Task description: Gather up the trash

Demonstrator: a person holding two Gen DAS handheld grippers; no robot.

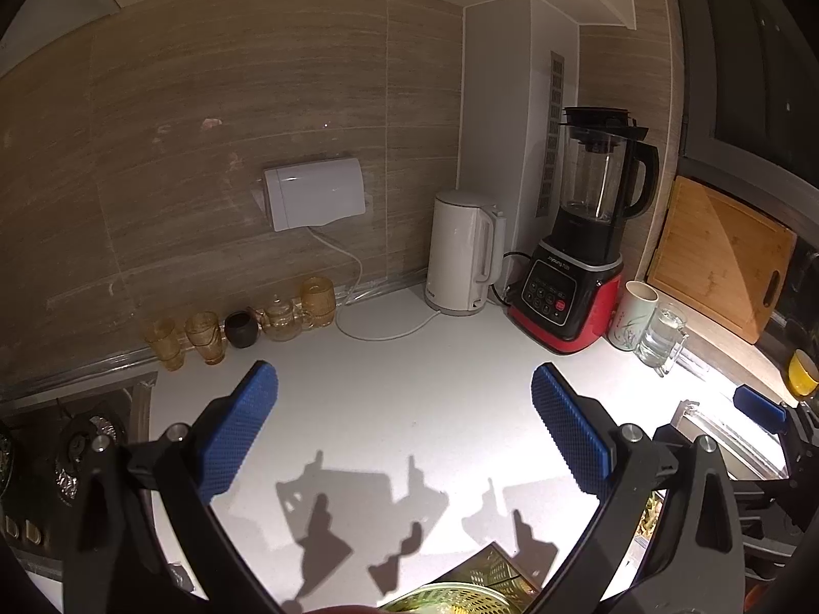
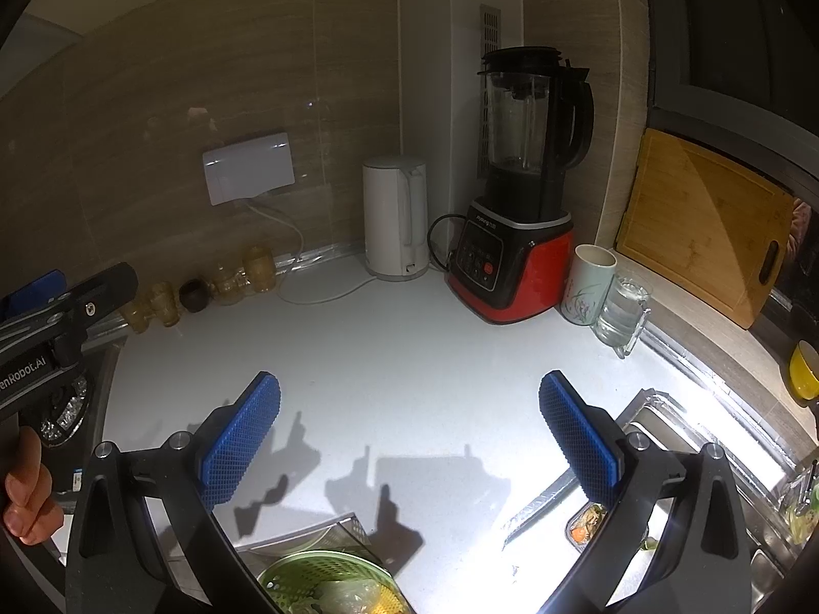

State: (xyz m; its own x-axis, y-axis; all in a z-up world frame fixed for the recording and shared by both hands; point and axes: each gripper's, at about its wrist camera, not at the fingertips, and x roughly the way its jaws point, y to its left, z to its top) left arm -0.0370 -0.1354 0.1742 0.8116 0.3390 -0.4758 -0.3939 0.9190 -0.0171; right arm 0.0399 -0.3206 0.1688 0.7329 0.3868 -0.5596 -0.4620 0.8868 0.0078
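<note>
A green perforated basket [image 2: 327,586] with pale scraps in it sits at the near edge of the white counter [image 2: 409,358], on a metal tray [image 2: 317,529]. Its rim [image 1: 455,596] also shows in the left wrist view. My right gripper [image 2: 409,440] hangs open above the counter, just behind the basket, holding nothing. My left gripper [image 1: 404,430] is open and empty too. A hand [image 2: 25,491] holds the left tool at the left edge. Food scraps [image 2: 586,519] lie in the sink [image 2: 660,409] on the right, beside a shiny strip [image 2: 542,504].
Along the back wall stand a white kettle [image 2: 394,220], a red and black blender [image 2: 517,235], a white cup [image 2: 588,276], a glass mug [image 2: 622,307] and amber glasses [image 1: 205,335]. A wooden board [image 2: 701,225] leans at the right. The stove [image 1: 77,440] lies left.
</note>
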